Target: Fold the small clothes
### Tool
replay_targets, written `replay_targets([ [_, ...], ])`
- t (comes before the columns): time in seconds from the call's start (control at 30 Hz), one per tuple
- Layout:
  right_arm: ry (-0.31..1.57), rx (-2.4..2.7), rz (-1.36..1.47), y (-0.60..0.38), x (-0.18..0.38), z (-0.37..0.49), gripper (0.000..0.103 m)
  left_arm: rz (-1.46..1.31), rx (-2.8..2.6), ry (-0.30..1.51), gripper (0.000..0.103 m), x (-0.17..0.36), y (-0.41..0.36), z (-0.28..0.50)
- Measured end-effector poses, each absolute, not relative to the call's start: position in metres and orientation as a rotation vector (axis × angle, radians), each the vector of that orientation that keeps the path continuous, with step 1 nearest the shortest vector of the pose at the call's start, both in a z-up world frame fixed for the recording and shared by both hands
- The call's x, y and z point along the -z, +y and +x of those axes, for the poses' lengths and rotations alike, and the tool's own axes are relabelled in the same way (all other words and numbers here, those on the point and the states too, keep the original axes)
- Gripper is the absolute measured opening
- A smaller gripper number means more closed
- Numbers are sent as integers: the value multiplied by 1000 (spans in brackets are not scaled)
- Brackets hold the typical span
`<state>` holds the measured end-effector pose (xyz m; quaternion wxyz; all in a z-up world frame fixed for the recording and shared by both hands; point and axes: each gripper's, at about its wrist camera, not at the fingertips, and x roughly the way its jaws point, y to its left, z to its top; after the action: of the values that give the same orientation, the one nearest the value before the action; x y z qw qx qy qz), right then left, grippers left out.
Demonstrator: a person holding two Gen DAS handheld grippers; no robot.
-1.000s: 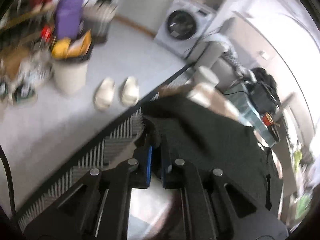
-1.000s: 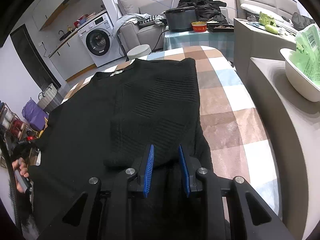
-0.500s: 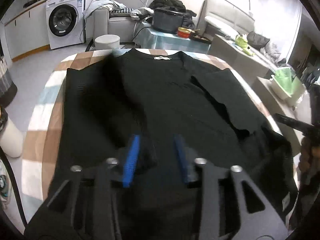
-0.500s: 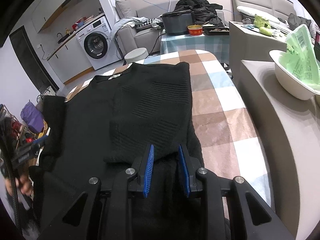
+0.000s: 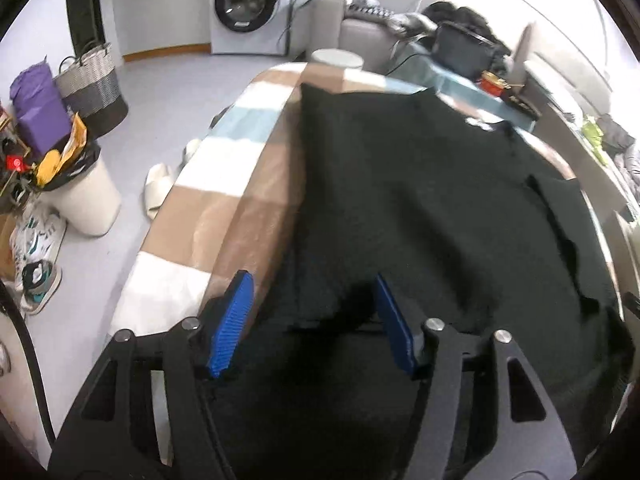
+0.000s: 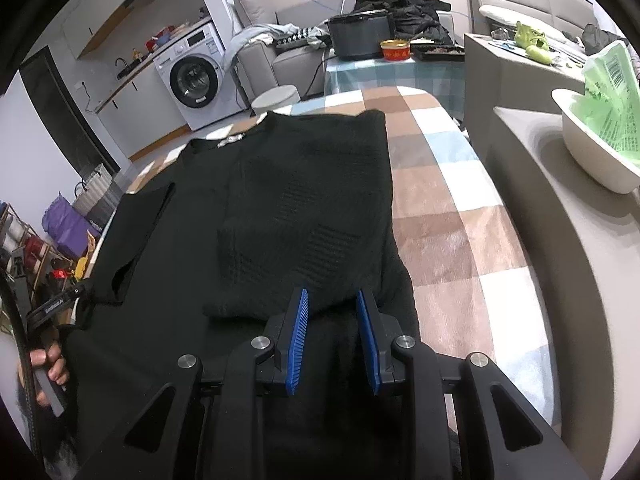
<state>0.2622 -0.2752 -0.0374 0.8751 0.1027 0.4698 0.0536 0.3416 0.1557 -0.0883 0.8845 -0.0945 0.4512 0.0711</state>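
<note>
A black knit sweater (image 5: 420, 208) lies flat on the checkered table (image 5: 224, 184), collar at the far end. Its left sleeve is folded inward, and the cuff end lies between the blue pads of my left gripper (image 5: 312, 312). Those jaws are opening and do not press the cloth. In the right wrist view the sweater (image 6: 304, 208) has its right sleeve folded over the body. My right gripper (image 6: 332, 320) stands just above that cuff, jaws slightly apart and gripping nothing. A person's hand (image 6: 48, 364) holds the left tool at that view's left edge.
Left of the table, on the floor, are a white bin (image 5: 80, 200), slippers (image 5: 160, 188) and shoes. A washing machine (image 5: 250, 4) stands at the back. To the right is a grey counter (image 6: 560, 240) with a white bowl (image 6: 592, 148) holding a green packet.
My left gripper carried the left sleeve in over the sweater, let it go and spread its jaws. The sleeve now lies folded on the body. The right gripper has not moved.
</note>
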Motion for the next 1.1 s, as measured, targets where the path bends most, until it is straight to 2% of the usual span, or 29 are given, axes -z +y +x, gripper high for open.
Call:
replay_targets([
  [0.07, 986, -102, 220, -278, 39, 262, 26, -192, -154, 952, 32, 95, 156, 341],
  [0.17, 987, -92, 222, -281, 40, 261, 26, -171, -174, 936, 12, 103, 159, 345],
  [0.33, 982, -85, 219, -285, 37, 259, 26, -233, -199, 922, 12, 99, 176, 339],
  [0.4, 980, -88, 220, -285, 37, 258, 30, -243, -185, 904, 13, 92, 175, 332],
  [0.43, 977, -90, 218, -285, 36, 257, 34, -234, -182, 896, 18, 87, 172, 327],
  [0.5, 967, -101, 208, -284, 33, 253, 40, -217, -169, 878, 35, 76, 165, 316],
  [0.53, 958, -108, 202, -283, 30, 249, 46, -216, -155, 867, 48, 70, 161, 309],
  [0.57, 952, -113, 196, -282, 28, 246, 54, -214, -143, 855, 58, 64, 159, 299],
  [0.6, 947, -119, 188, -281, 25, 241, 59, -205, -133, 837, 64, 57, 157, 289],
  [0.67, 929, -125, 171, -280, 19, 231, 79, -191, -130, 825, 84, 48, 153, 270],
  [0.77, 895, -137, 138, -279, 10, 209, 89, -190, -110, 801, 88, 38, 150, 236],
  [0.8, 889, -142, 129, -278, 8, 204, 89, -193, -104, 797, 90, 35, 149, 223],
  [0.87, 881, -153, 117, -279, 6, 189, 90, -205, -111, 779, 102, 32, 148, 197],
  [1.1, 869, -222, 131, -290, 9, 128, 90, -228, -118, 746, 102, 33, 149, 105],
])
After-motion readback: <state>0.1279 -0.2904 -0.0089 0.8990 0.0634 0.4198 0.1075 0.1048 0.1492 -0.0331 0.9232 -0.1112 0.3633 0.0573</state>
